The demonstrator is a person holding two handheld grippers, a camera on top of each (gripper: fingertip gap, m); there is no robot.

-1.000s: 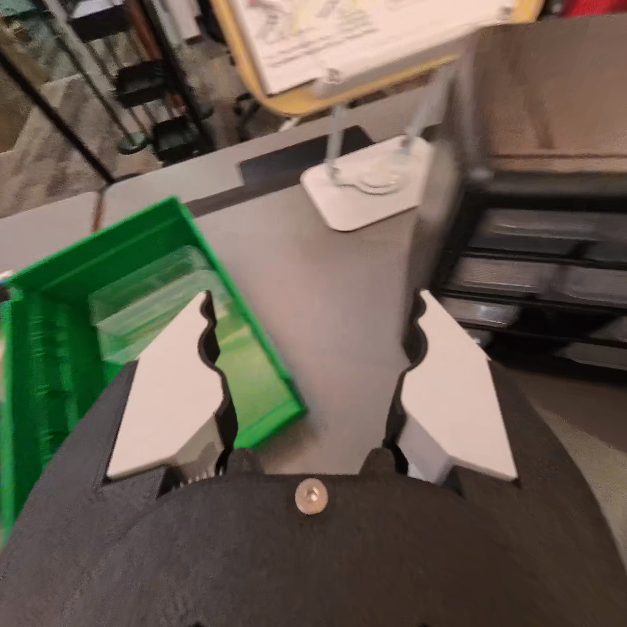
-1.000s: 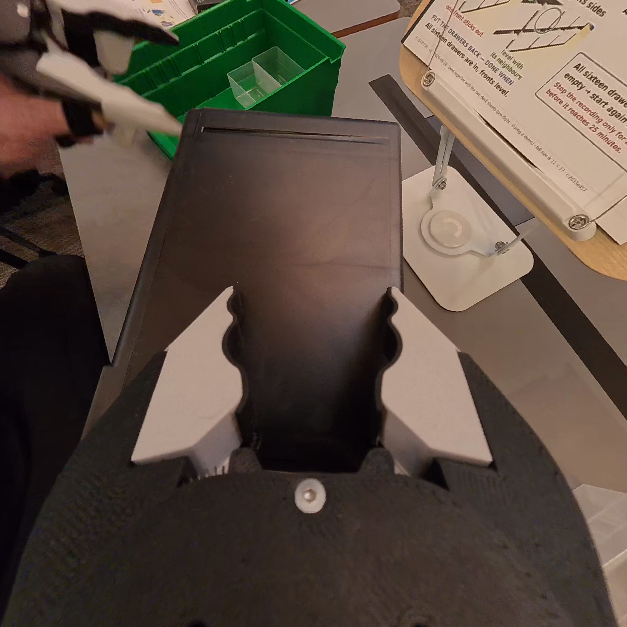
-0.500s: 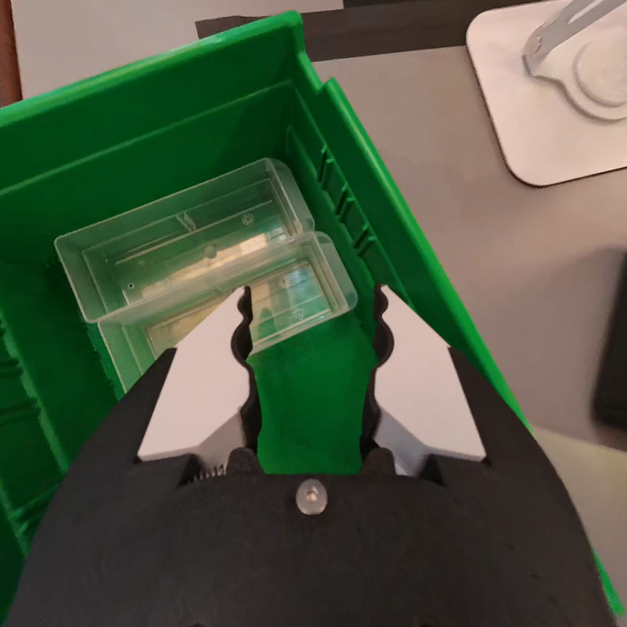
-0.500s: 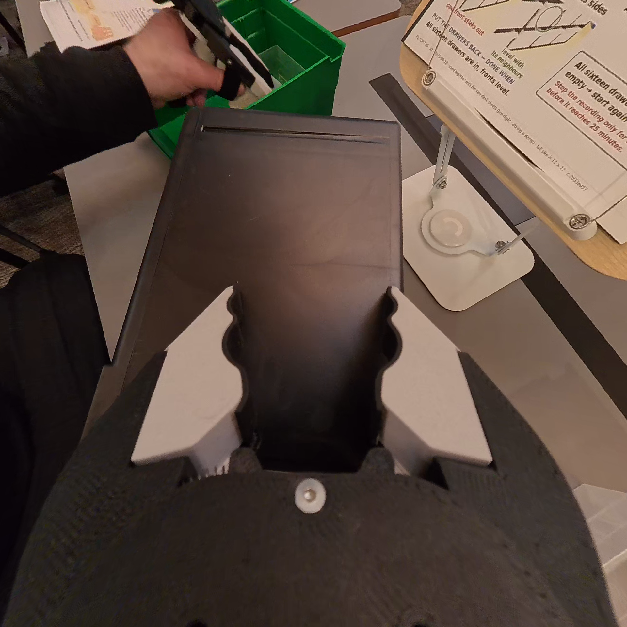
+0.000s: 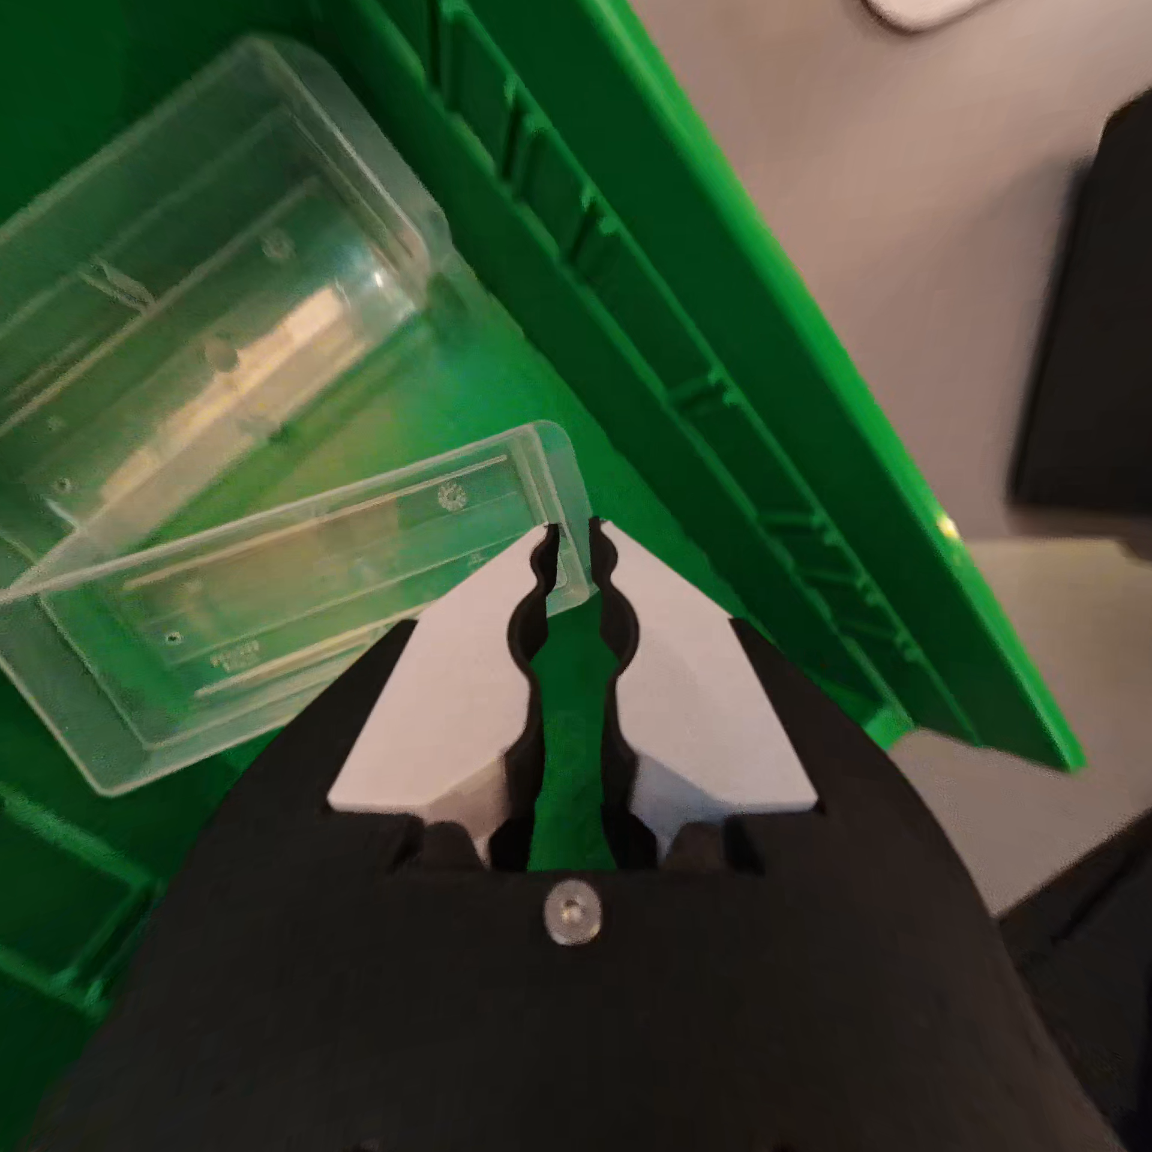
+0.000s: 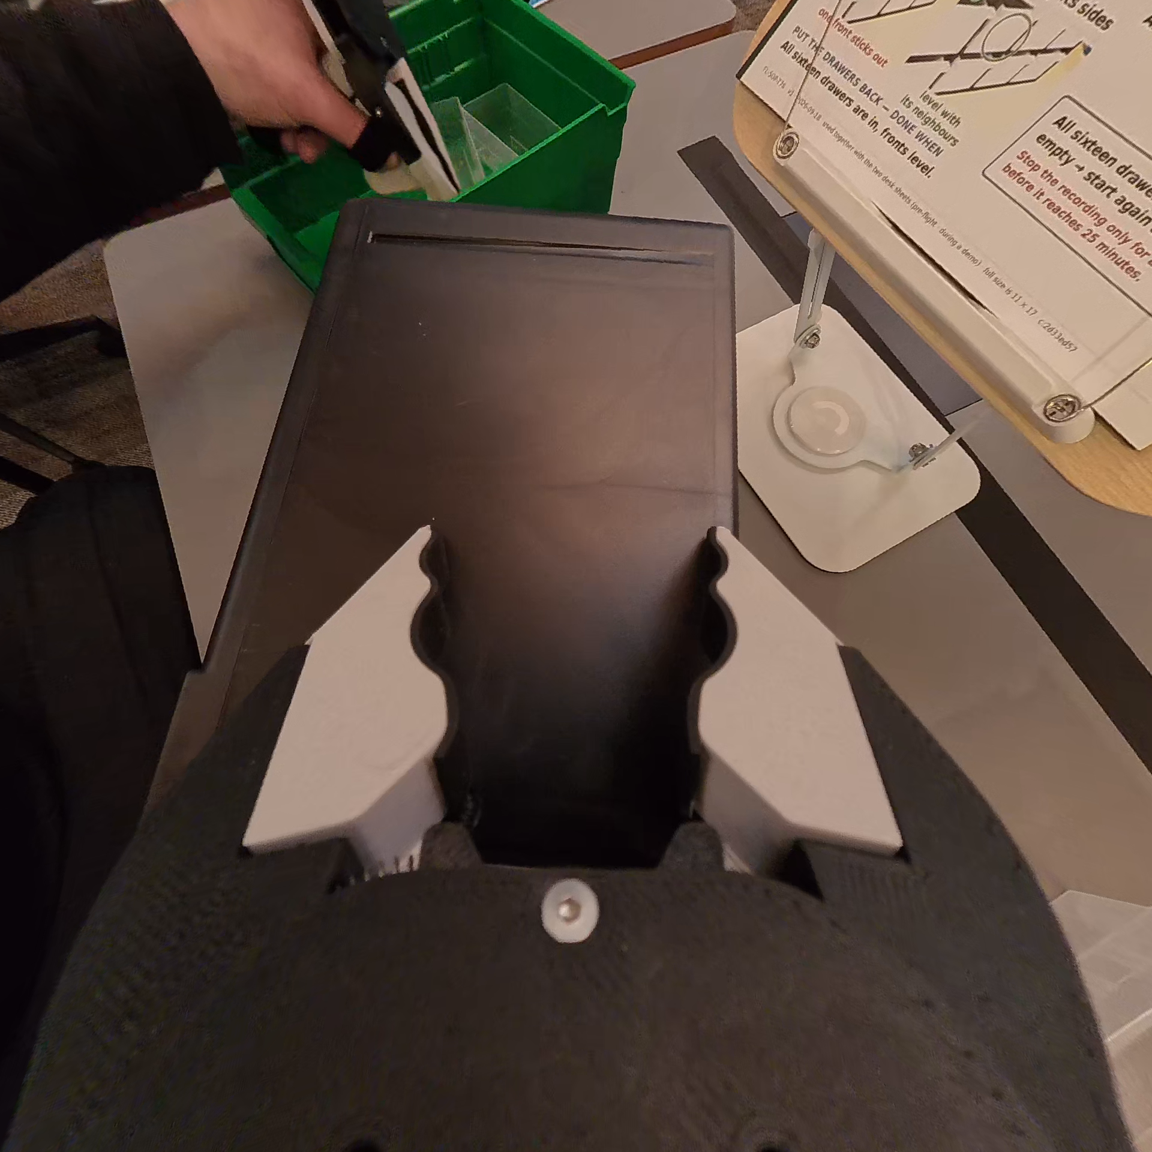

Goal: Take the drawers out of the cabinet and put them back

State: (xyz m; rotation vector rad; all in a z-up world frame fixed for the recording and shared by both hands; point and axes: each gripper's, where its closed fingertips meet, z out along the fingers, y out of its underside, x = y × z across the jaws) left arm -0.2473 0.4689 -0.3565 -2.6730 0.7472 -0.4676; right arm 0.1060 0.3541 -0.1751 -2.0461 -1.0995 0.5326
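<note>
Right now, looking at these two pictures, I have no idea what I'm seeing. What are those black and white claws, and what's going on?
Those claws are two hand-held grippers, each with a camera looking along its fingers. One picture is from the left gripper, reaching into a green bin and closed on the end wall of a clear plastic drawer; a second clear drawer lies behind it. The other picture is from the right gripper, open and holding nothing, above the black cabinet on the grey table. There you also see the person's hand and a white stand with an instruction sheet.
</note>
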